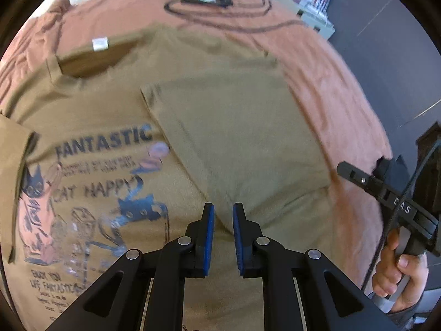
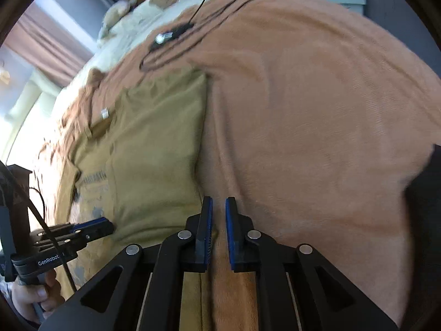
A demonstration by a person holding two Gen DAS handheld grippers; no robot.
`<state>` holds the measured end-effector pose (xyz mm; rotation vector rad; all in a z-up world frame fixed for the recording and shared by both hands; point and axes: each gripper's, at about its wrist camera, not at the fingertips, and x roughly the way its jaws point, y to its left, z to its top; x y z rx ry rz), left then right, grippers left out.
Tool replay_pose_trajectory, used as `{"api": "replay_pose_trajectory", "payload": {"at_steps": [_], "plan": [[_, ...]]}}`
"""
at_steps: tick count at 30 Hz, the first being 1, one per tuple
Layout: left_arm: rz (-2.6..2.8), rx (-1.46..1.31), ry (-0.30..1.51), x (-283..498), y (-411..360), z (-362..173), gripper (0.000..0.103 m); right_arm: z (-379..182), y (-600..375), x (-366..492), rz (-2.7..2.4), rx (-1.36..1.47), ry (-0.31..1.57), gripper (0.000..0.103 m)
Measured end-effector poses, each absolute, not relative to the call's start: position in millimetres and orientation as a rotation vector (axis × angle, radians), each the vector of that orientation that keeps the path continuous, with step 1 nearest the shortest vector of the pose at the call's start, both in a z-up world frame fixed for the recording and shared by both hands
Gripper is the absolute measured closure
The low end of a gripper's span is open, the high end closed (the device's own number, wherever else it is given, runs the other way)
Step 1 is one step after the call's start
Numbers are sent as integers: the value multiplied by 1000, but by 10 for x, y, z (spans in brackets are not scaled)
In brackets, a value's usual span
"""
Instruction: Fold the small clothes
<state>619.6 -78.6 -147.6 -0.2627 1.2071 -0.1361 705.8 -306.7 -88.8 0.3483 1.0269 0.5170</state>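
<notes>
Item: olive T-shirt (image 1: pixel 115 127), flat on the orange blanket (image 2: pixel 317 110), one side folded inward. I judged it light, limp; best pinched at the hem. Left gripper (image 1: pixel 223 237) and right gripper (image 2: pixel 219 231) were nearly closed, holding nothing.

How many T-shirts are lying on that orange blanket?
1. A single olive T-shirt with a cat print lies on the orange blanket, one side already folded over its middle. Its near end passes below both views, so anything there would be hidden.

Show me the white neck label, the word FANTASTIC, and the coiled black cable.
white neck label (image 1: pixel 100 43), left wrist view, label's middle
word FANTASTIC (image 1: pixel 104 143), left wrist view, middle letters
coiled black cable (image 1: pixel 217 13), left wrist view, loop's near strand
</notes>
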Motion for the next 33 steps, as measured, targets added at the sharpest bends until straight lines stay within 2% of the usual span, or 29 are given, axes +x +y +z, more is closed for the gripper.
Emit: {"api": "replay_pose_trajectory", "payload": {"at_steps": [7, 14, 16, 18, 22, 27, 29, 30, 33], "plan": [[-168, -298, 1150, 6253, -772, -1364, 88, -832, -2832, 6987, 697, 414, 991, 96], [-202, -346, 1186, 6364, -956, -1642, 89, -1079, -2754, 7070, 670, 375, 1080, 96], [-206, -359, 1211, 6334, -964, -1741, 92, -1154, -2799, 7093, 653, 378, 1112, 97], [-211, -378, 1214, 6281, -957, -1797, 93, -1160, -2856, 7095, 650, 391, 1129, 100], [-217, -400, 1217, 6168, -969, -1814, 93, -1133, -2849, 7057, 624, 354, 1146, 101], [-218, -385, 1234, 6008, -1013, -1729, 93, -966, -2912, 6936, 584, 332, 1165, 101], [-210, -389, 1221, 5930, -967, -1662, 93, -844, -2961, 6833, 573, 313, 1141, 100], [-199, -390, 1209, 5874, -932, -1600, 93, -775, -2975, 6782, 576, 311, 1125, 96], [-183, -385, 1182, 5743, -838, -1443, 93, -578, -3050, 6619, 570, 286, 1079, 96]]}}
